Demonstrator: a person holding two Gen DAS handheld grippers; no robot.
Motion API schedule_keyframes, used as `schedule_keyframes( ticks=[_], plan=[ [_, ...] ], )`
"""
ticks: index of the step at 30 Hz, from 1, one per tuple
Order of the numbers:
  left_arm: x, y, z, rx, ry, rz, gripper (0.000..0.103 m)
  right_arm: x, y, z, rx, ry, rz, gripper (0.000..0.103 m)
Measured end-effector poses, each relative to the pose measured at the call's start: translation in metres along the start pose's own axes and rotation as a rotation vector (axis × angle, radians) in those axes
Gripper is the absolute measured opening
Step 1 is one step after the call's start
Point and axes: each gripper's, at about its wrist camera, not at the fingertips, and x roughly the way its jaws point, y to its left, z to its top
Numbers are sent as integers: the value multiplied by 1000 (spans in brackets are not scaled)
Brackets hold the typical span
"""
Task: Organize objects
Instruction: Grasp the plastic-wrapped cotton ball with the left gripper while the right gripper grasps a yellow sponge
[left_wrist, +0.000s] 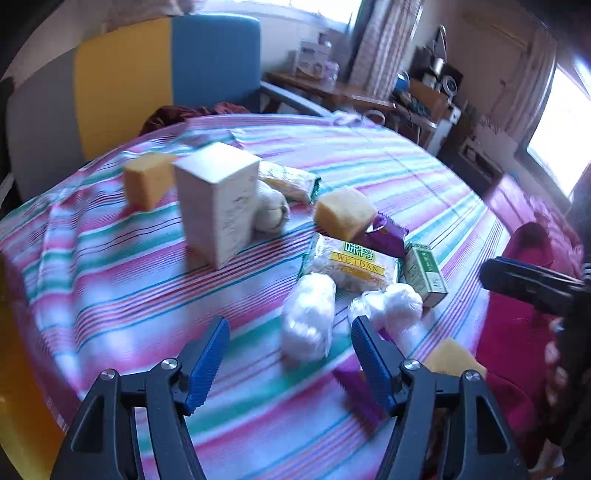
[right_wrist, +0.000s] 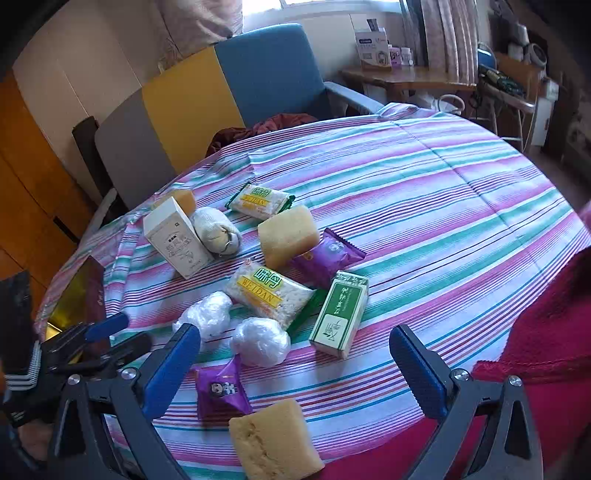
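On the striped tablecloth (left_wrist: 110, 280) (right_wrist: 443, 206) lies a loose cluster. It holds a white carton (left_wrist: 218, 199) (right_wrist: 173, 240), yellow sponges (left_wrist: 345, 212) (right_wrist: 288, 234), Weidan snack packs (left_wrist: 354, 266) (right_wrist: 271, 291), purple packets (left_wrist: 386, 236) (right_wrist: 327, 254), a green box (left_wrist: 424, 275) (right_wrist: 340, 317) and two plastic-wrapped white balls (left_wrist: 308, 321) (right_wrist: 260, 341). My left gripper (left_wrist: 290, 343) is open, one ball lying just ahead between its blue fingers, untouched. My right gripper (right_wrist: 295, 369) stands open above another purple packet (right_wrist: 221, 387) and a sponge (right_wrist: 275, 439).
A cloth pouch (right_wrist: 218, 230) leans on the carton. A blue-and-yellow chair (right_wrist: 229, 88) stands behind the table, and a wooden desk (right_wrist: 406, 77) is farther back. A red garment (right_wrist: 546, 332) covers the near right edge. A gold-lined box (right_wrist: 74, 295) sits at the left edge.
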Motion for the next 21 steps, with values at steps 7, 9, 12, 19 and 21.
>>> schedule_keyframes(
  ticks=[7, 9, 12, 19, 21],
  plan=[
    [53, -11, 13, 42, 109, -15, 34, 2, -5, -1, 39, -2, 47, 103],
    [59, -3, 8, 15, 107, -26, 35, 3, -6, -1, 38, 1, 56, 103],
    [48, 7, -4, -9, 72, -20, 34, 4, -6, -1, 33, 6, 67, 103],
    [17, 30, -36, -48, 17, 44, 34, 16, 15, -3, -91, 105, 105, 103],
    [7, 36, -45, -61, 13, 60, 34, 24, 23, -4, -138, 164, 109, 103]
  ],
)
